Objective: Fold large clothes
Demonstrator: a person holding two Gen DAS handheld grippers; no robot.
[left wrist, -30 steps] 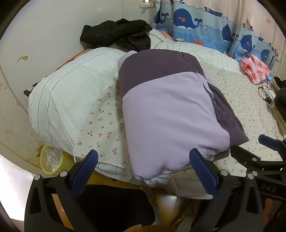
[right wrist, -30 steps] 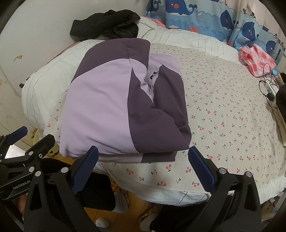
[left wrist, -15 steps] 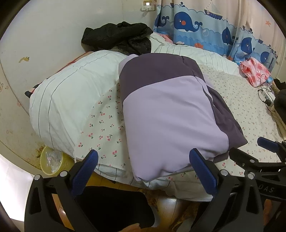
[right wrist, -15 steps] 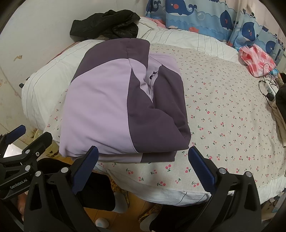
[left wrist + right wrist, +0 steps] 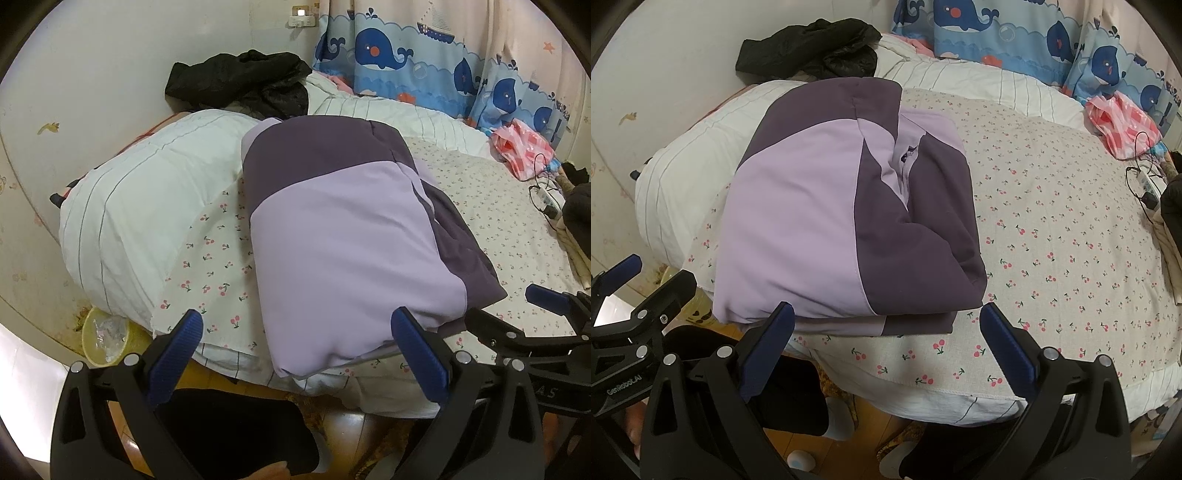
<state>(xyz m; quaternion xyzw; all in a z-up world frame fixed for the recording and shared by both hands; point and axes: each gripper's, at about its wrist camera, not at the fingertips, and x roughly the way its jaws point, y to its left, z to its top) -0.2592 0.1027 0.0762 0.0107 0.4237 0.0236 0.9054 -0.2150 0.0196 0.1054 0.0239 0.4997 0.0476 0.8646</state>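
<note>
left tongs spread wide, holding nothing | right tongs spread wide too | folded purple jacket lying at bed edge | risk: maybe sliding off, near end is overhanging

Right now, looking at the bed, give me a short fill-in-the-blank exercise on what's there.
1. The folded purple garment lies on the ____-print sheet.
2. The curtain shows blue ____.
3. Both tools, left tool and right tool, are ____, holding nothing.
4. The crumpled jacket by the wall is ____.

Missing: cherry; whales; open; black
</note>
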